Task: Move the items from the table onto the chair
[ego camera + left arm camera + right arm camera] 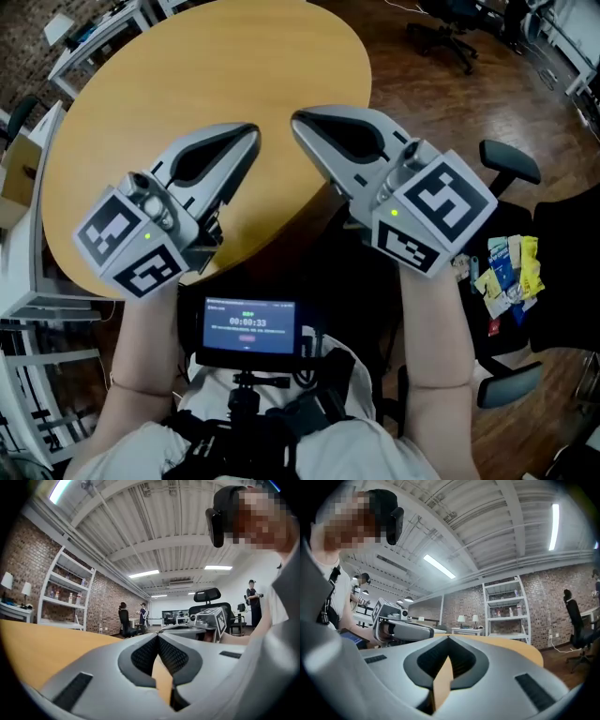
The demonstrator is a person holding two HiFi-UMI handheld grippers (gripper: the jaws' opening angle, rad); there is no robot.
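The round, smooth wooden table (197,75) curves its near edge under both grippers. The left gripper (251,133) and the right gripper (298,119) point away from the person, jaws pressed together on nothing. Open plank floor (422,103) separates the table from the black chair (567,234), where flat yellow, blue and white packets (508,272) lie heaped, mostly lengthwise up the seat.

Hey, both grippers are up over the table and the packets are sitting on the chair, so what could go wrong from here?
1. The left gripper and right gripper, both shut and empty, have their tips close together above the round table. A careless swing might knock them against each other.
2. The packets lie in a loose pile on the office chair. Bumping the chair could probably spill some onto the floor.
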